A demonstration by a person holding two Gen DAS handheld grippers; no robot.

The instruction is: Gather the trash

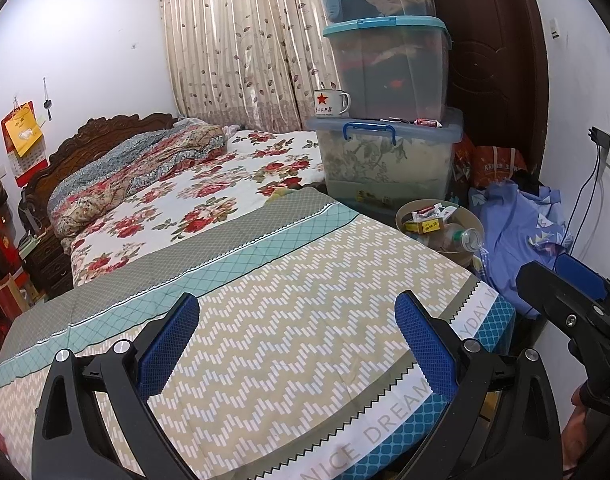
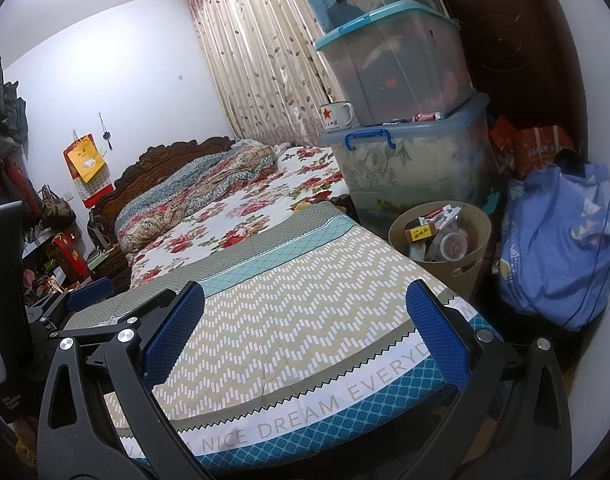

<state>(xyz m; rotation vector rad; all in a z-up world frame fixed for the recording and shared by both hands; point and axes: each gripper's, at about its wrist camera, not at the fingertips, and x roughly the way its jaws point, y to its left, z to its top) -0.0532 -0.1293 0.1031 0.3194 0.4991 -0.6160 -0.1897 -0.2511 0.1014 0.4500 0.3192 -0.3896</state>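
- Left tongs, black frame with blue mesh pads, spread wide and released, nothing between the pads; they hang over the foot of the bed, lower centre of the left wrist view.
- Right tongs, same build, also released and empty, lower centre of the right wrist view; seen too at the right edge of the left view.
- Bed cover with beige zigzag print and teal border fills the lower half of both views; no loose trash visible on it.
- Round tan plastic waste bin stands on the floor just beside the bed's right edge, centre right of frame, in front of the bottom storage box.
- Bin holds the trash: clear plastic bottle, yellow carton, crumpled wrappers.
- Stack of three clear lidded storage boxes, upper right.
- White enamel mug with red star sits on the bottom box's lid, beside the middle box.
- Blue cloth bundle right of the bin.
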